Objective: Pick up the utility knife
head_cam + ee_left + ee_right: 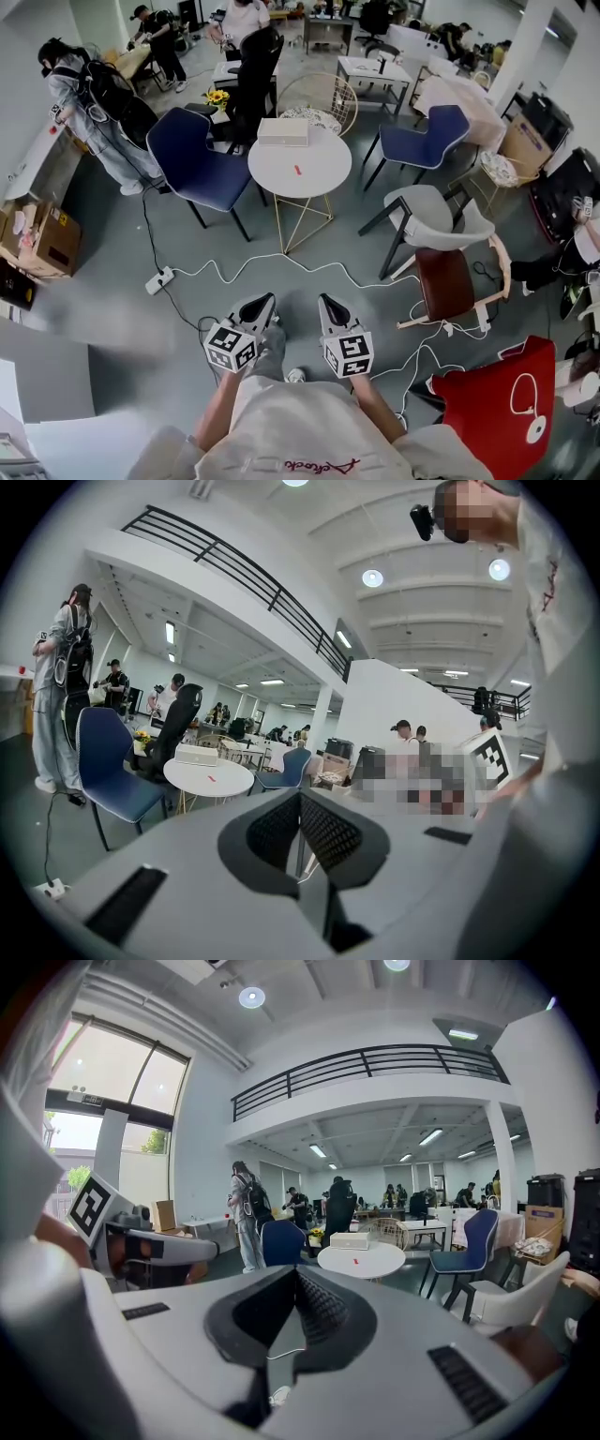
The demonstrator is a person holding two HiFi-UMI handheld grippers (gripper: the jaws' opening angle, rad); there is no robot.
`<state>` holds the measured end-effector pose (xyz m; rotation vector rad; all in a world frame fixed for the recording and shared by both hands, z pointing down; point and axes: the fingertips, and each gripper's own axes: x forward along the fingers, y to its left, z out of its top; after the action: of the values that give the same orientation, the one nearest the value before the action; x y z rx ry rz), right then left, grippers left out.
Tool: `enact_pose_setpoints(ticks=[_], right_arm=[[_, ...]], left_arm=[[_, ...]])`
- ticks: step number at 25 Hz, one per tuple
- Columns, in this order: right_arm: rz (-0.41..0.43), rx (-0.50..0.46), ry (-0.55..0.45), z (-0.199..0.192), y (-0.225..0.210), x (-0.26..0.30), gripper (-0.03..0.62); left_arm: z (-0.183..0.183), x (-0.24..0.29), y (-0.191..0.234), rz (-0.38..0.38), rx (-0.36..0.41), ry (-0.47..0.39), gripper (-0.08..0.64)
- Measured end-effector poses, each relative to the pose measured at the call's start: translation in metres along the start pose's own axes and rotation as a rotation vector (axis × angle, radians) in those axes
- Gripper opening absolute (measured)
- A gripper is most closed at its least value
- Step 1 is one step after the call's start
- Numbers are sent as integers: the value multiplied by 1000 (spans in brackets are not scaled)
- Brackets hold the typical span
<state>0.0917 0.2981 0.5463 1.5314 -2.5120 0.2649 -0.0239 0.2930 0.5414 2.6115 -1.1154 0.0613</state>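
Red on white, the utility knife (297, 170) shows in the head view as a small sliver near the middle of the round table (272, 187). A white box (281, 131) sits toward the table's far edge. The left gripper (267, 300) and right gripper (325, 300) are held low and close together, well short of the table. The knife lies straight ahead on a line between them, so neither is clearly nearer. Its long axis seems to run roughly away from the person, though it is too small to be sure.

In the left gripper view, the left gripper (300, 799) has its jaws closed together with nothing between them. The knife (211, 777) lies far off, to the left of the jaw line.

In the right gripper view, the right gripper (293, 1274) is likewise clenched and empty. The knife (355, 1261) sits ahead and a little to the right, in front of the box (349, 1239).

The next move probably calls for a walk forward before any reach.
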Motion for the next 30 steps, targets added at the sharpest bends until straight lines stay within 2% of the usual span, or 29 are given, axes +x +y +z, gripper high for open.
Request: enact_pose_setpoints(ticks=[10,18,24,30], right_arm=[[5,-18,22,6,-15,45,17],[-4,-26,41,19,-40,97,17],[-22,-43,43,44,-55,149,17],[-36,-34,36,74,-74,206,17]], left_arm=[[3,35,35,-15,-27,8,12],[23,79,72,-44,-32,0,12],[46,108,113,-45,-43,3,12],[83,145,159,-70,-25,-3,13]])
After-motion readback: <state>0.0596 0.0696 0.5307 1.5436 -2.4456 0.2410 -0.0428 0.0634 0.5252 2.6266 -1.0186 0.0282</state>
